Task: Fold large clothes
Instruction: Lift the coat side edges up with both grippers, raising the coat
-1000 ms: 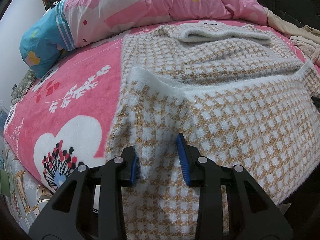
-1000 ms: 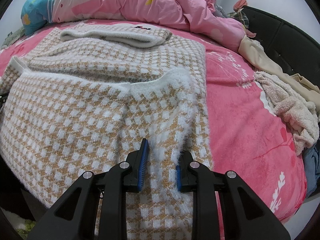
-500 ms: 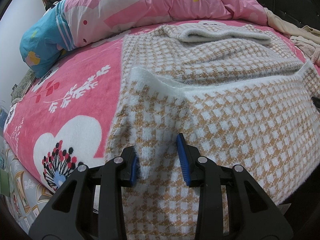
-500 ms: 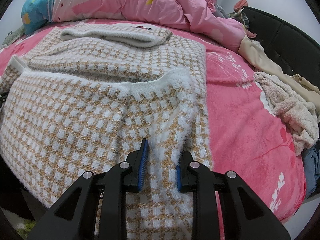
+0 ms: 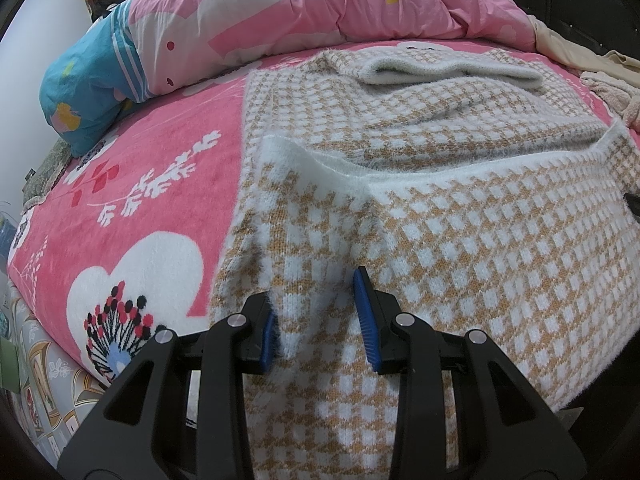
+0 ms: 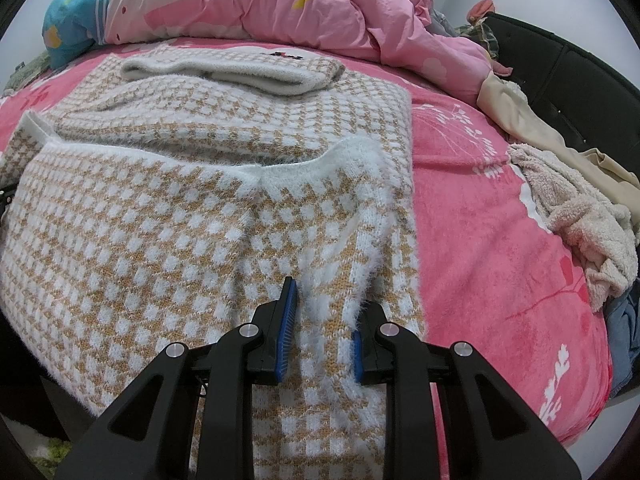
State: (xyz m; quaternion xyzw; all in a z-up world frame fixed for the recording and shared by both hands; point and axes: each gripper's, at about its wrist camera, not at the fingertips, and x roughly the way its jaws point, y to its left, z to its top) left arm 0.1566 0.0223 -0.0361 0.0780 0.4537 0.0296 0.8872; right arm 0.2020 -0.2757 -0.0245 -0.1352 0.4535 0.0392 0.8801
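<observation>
1. Bed (image 5: pixel 152 184): covered by a pink blanket printed with white hearts and sprigs. It carries all items noted below.
2. Duvet (image 6: pixel 248 4): pink with a blue end, bunched along the far side of the bed, beyond the garment.
3. Sweater (image 6: pixel 168 216): fluffy knit in a tan and white check, laid across the middle of the bed. The near portion is folded up over the body, so that its white ribbed hem (image 5: pixel 460 176) runs across the width of the garment. The near edge hangs over the edge of the bed toward the cameras. A white collar roll (image 5: pixel 448 70) lies at the far end, just short of the duvet.
4. Loose clothes (image 6: pixel 576 224): a cream fleece item and a beige piece heaped at the right side of the bed, well apart from the sweater.
5. Left tongs (image 5: pixel 320 320): partly closed on a raised ridge of the sweater near its left edge. Both blue pads meet the fabric.
6. Right tongs (image 6: pixel 324 332): closed narrower than the left, pinching a fluffy pleat of the sweater near its right edge. Fabric fills the gap between the pads.
</observation>
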